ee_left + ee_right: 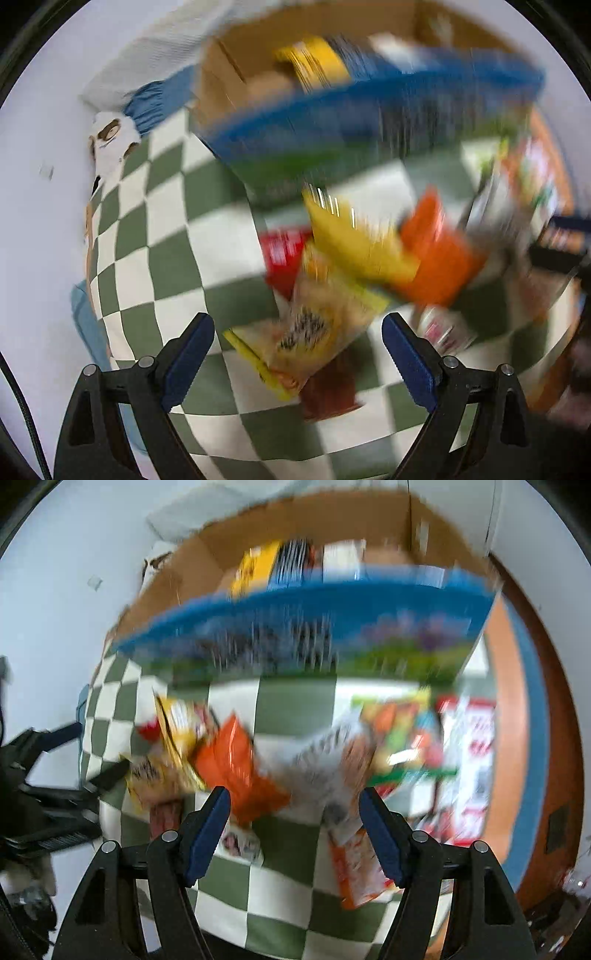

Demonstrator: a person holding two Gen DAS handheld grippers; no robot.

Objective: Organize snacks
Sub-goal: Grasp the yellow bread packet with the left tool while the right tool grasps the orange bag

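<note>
Left wrist view: the left gripper (298, 345) hangs with jaws wide apart and nothing between them, above a green-and-white checked cloth (173, 236) on the table. A blurred heap of snack packets (369, 258) lies at about one o'clock from it. A cardboard box (236, 66) with a blue front stands at twelve o'clock. In the right wrist view, the right gripper (295, 819) has its jaws apart, unclamped, over an orange packet (236, 768).

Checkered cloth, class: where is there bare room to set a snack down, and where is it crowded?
Bare: the checkered cloth left of the yellow packet, toward the cloth's edge. Crowded: between the orange packet and the red-and-white box, before the cardboard box.
</note>
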